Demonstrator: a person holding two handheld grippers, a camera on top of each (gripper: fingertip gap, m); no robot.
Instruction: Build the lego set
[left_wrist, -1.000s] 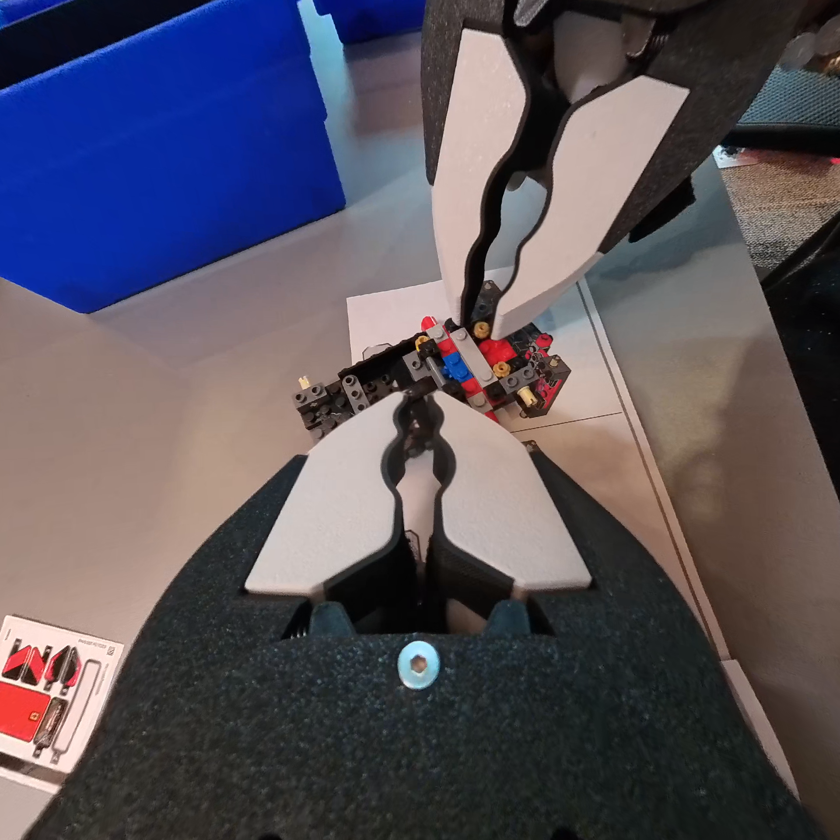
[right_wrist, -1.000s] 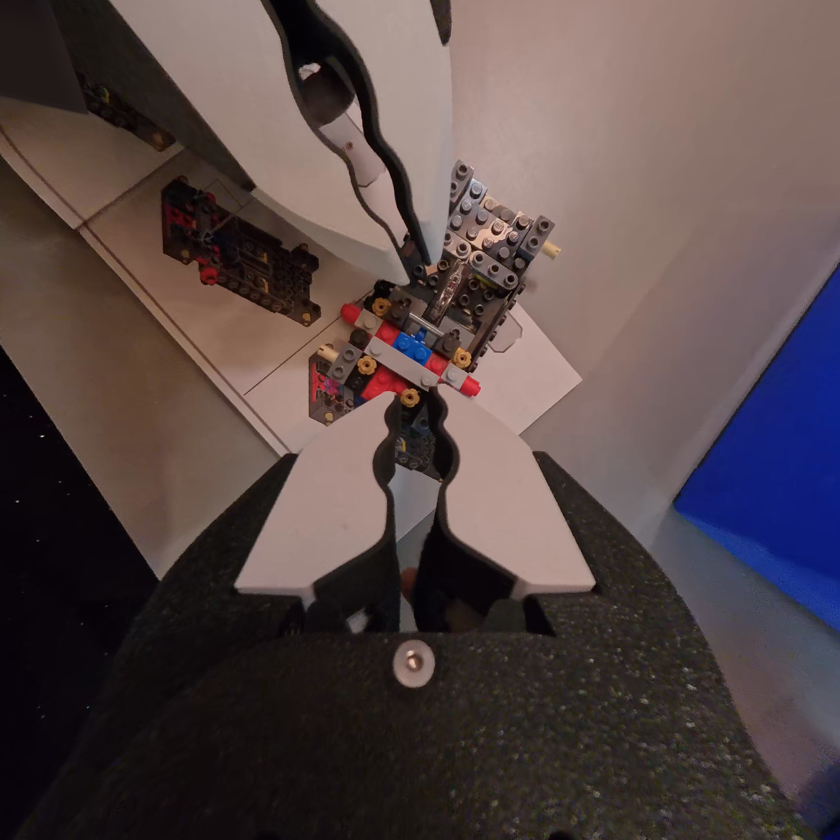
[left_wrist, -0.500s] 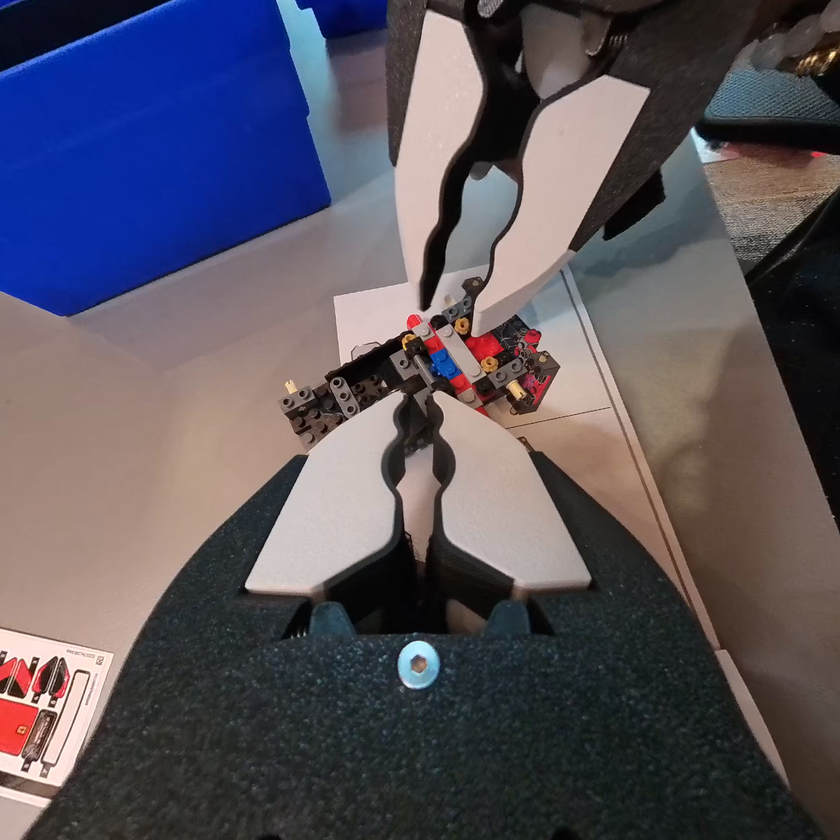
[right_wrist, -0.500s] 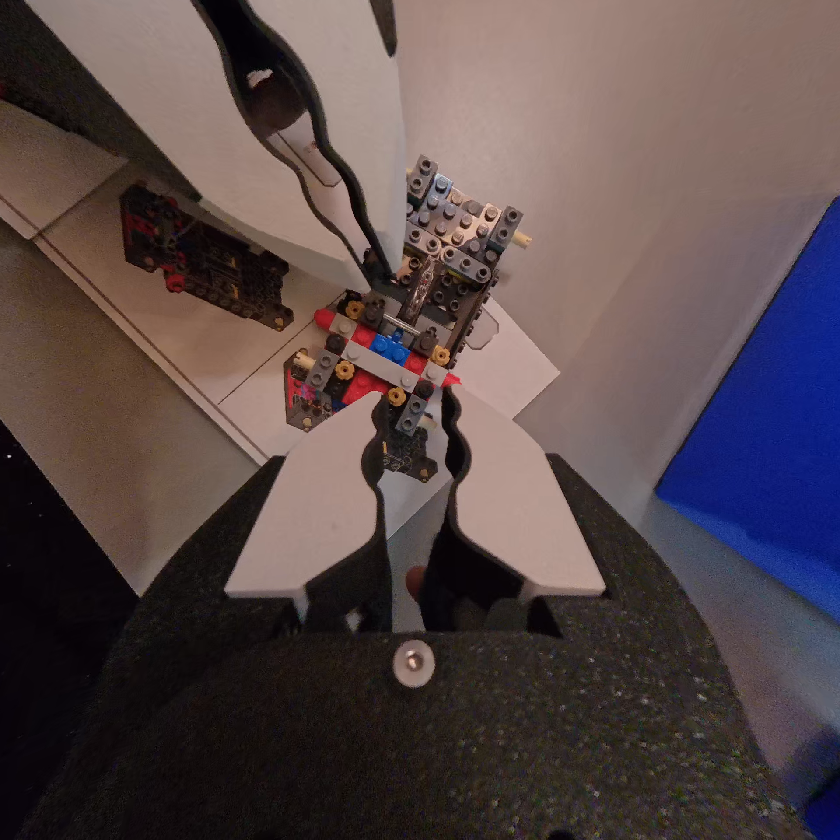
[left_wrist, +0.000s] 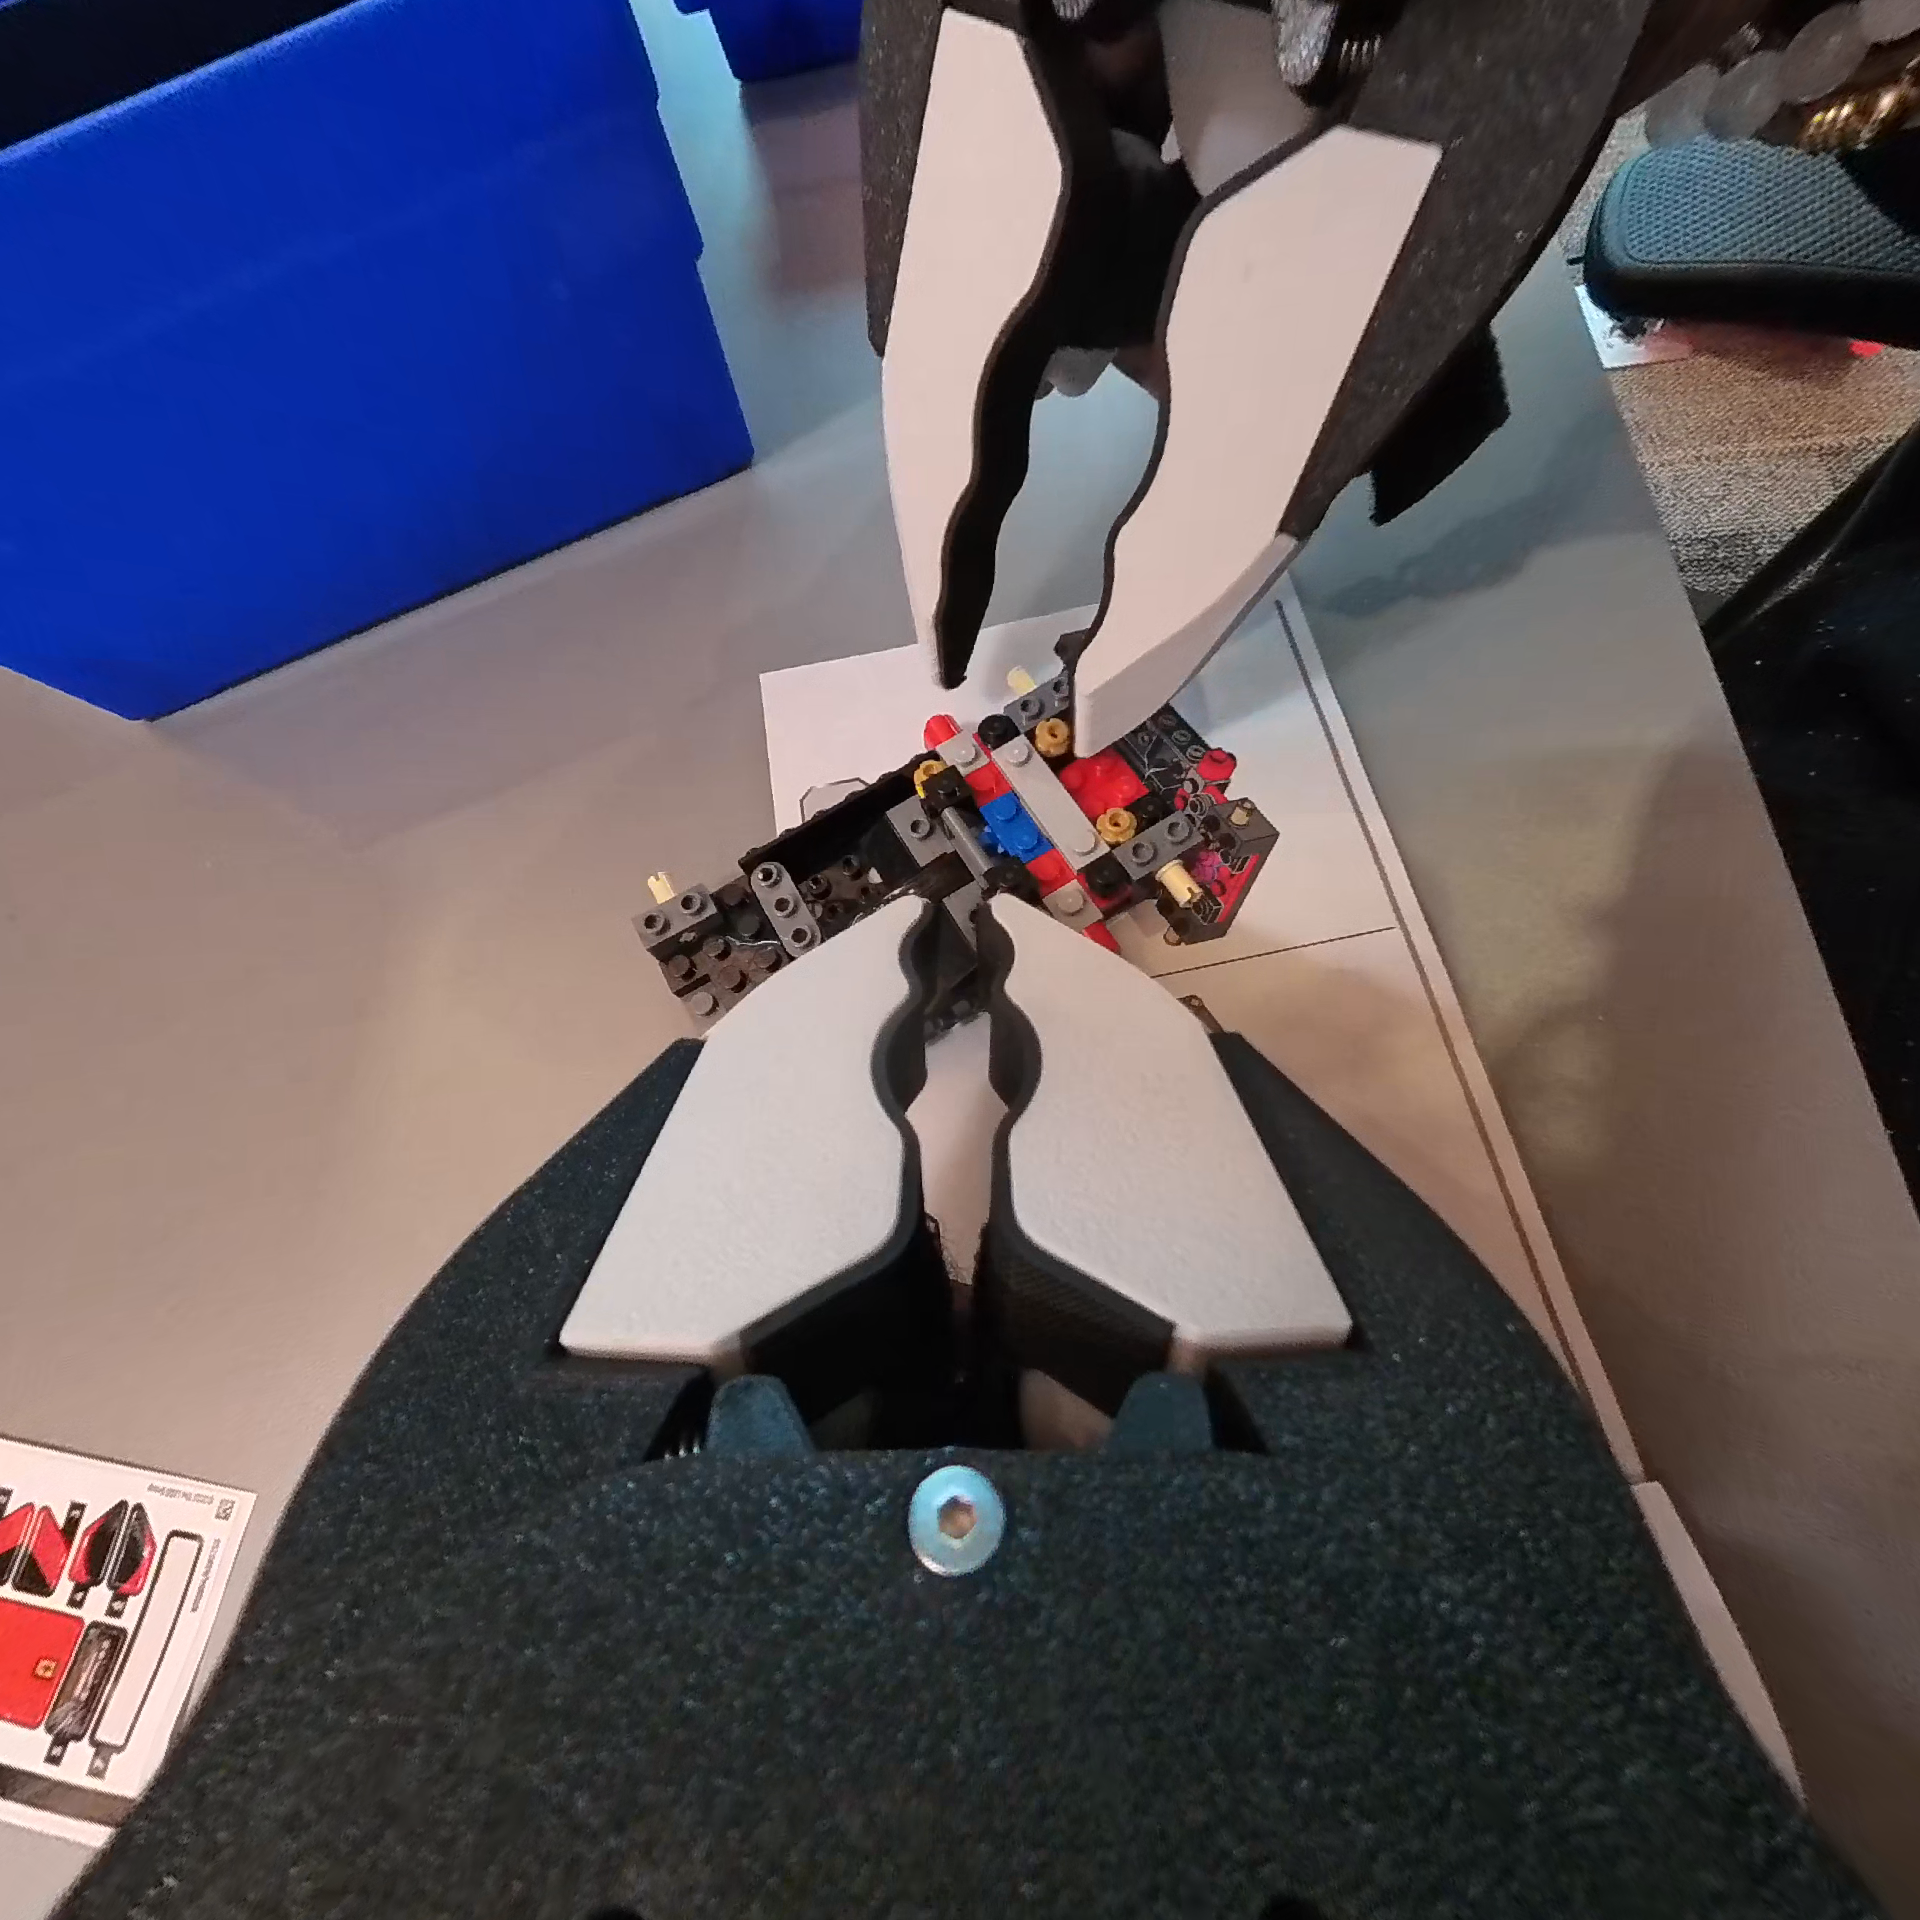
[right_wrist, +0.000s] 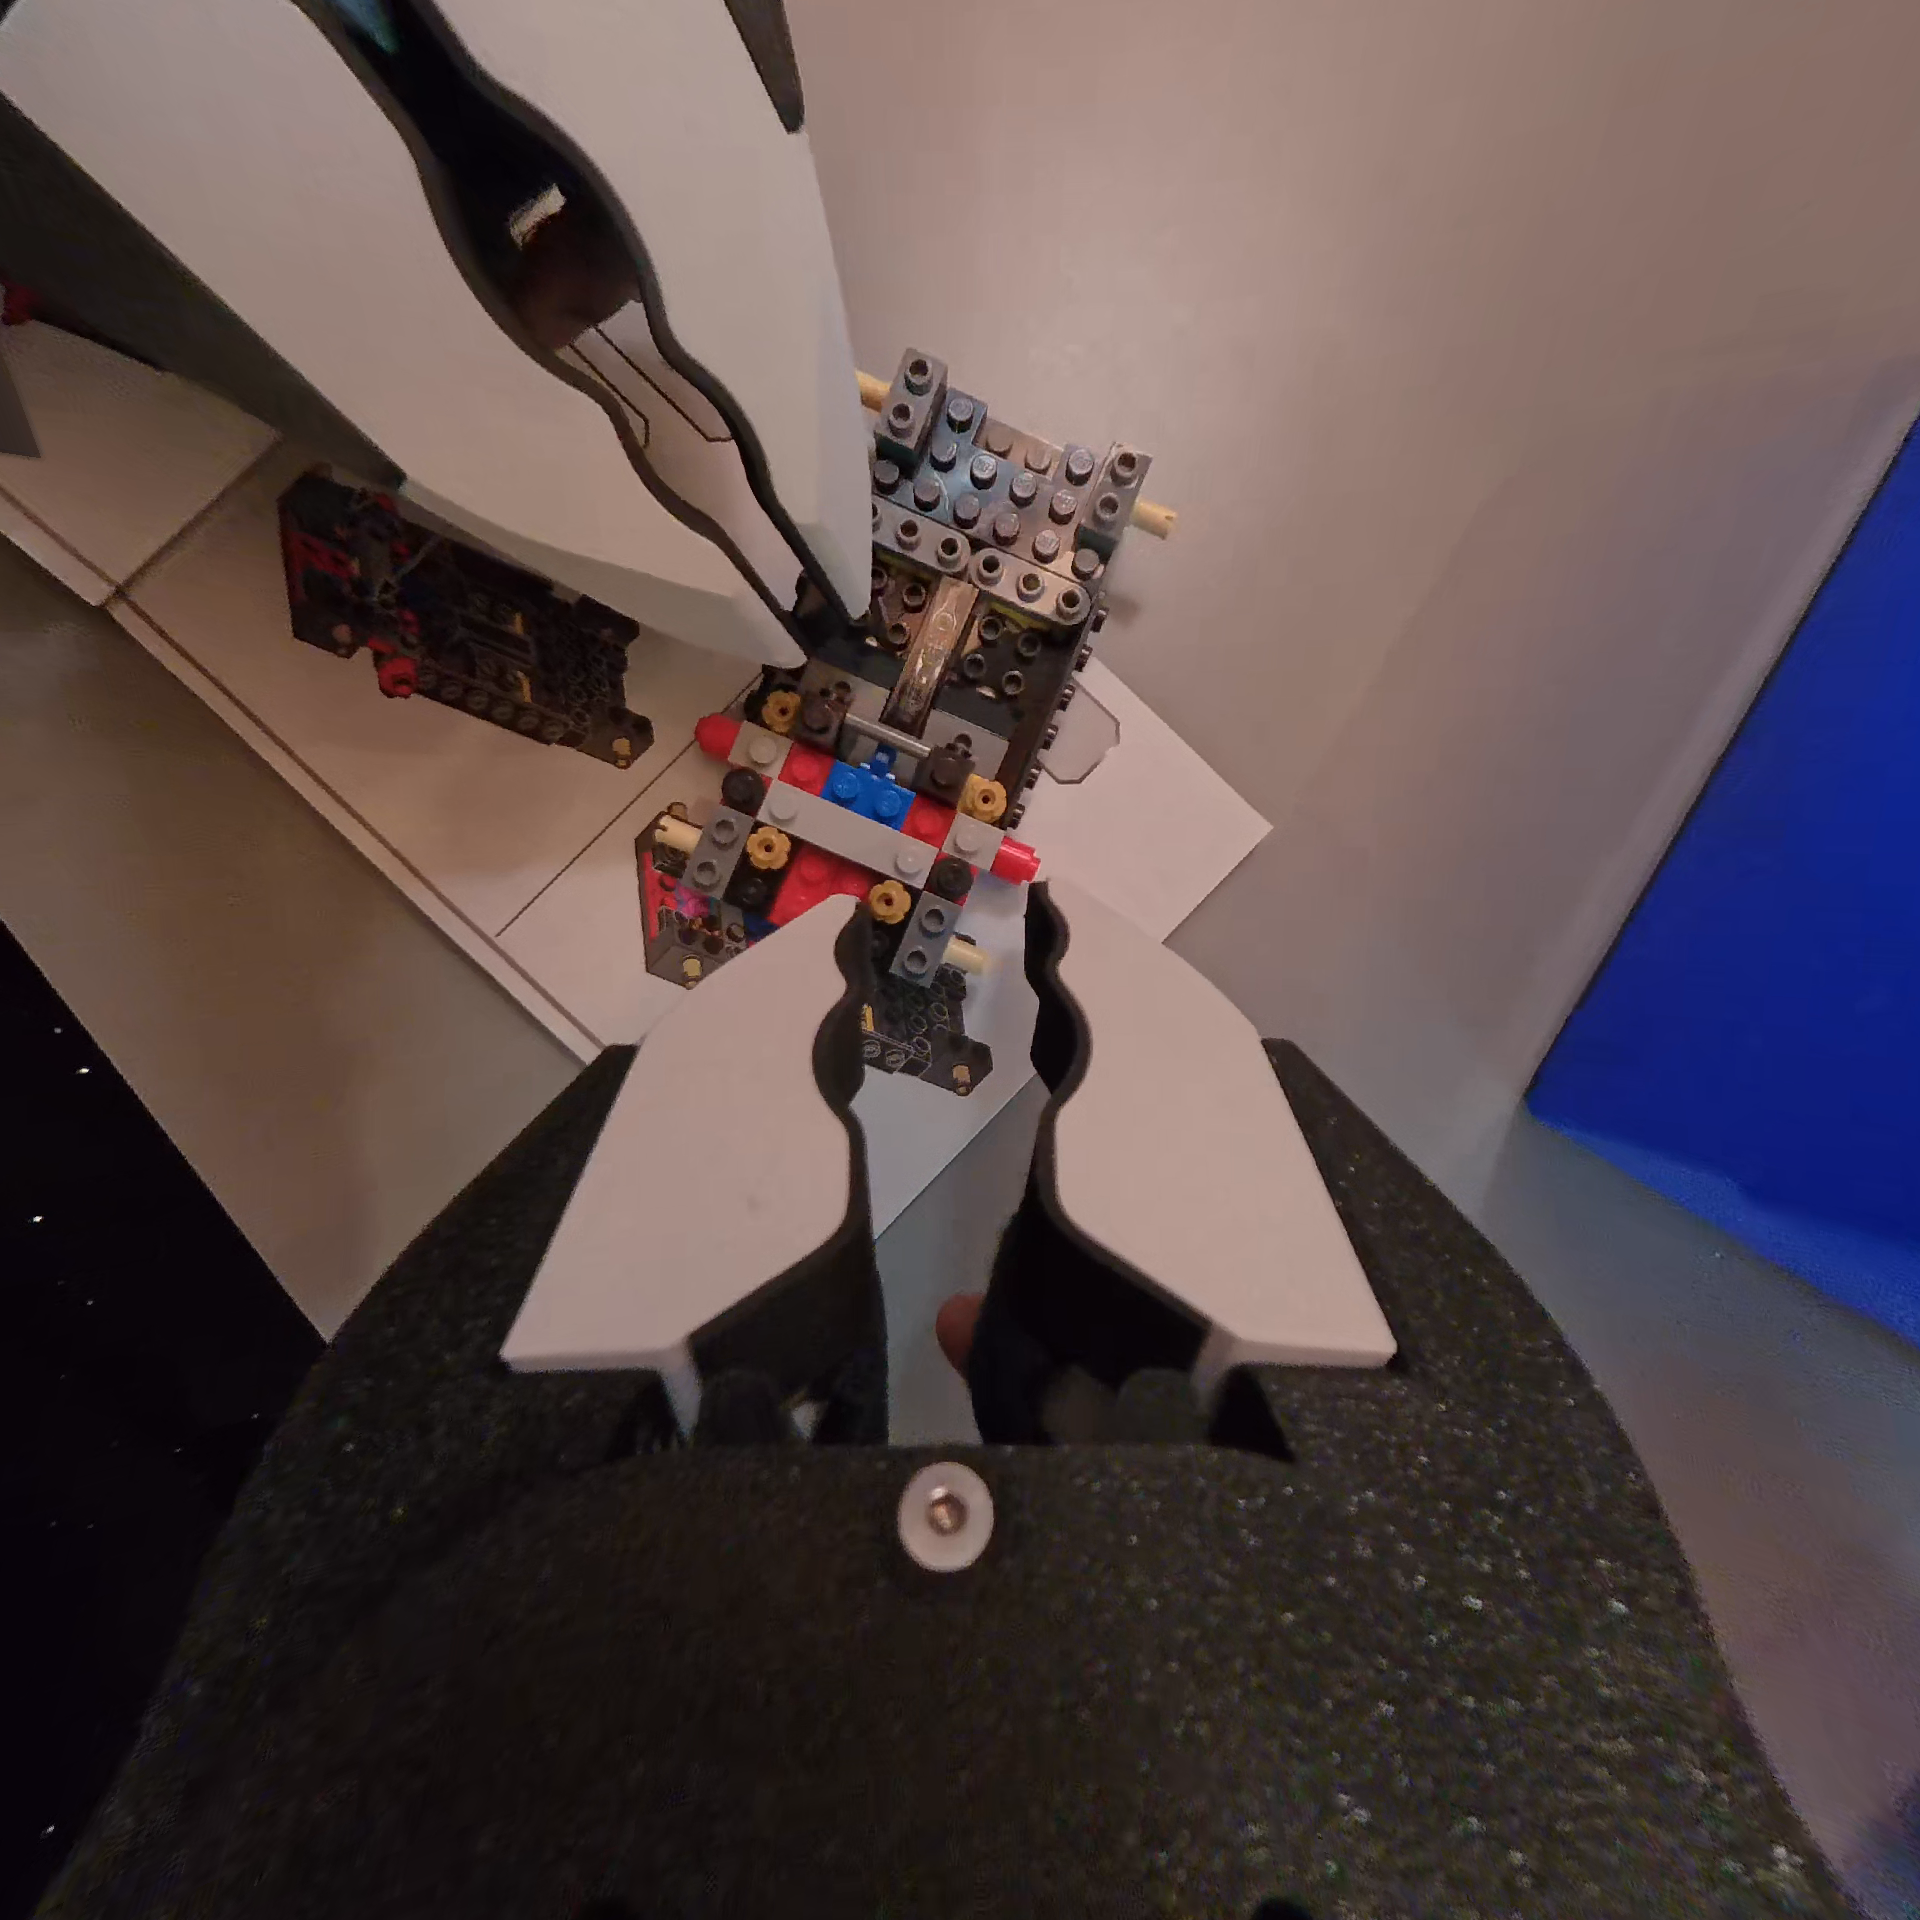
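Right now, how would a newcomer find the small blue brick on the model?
Find the white instruction sheet on the grey table; the Lego model lies across its edge. Near its middle, beside a long light grey plate, sits the blue brick, the model's only blue piece.

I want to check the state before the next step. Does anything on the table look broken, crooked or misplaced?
Nothing stands out. The lego model looks in one piece, over the white instruction sheet. The left gripper is closed on its dark edge; the right gripper is open at the red end. No loose bricks show.
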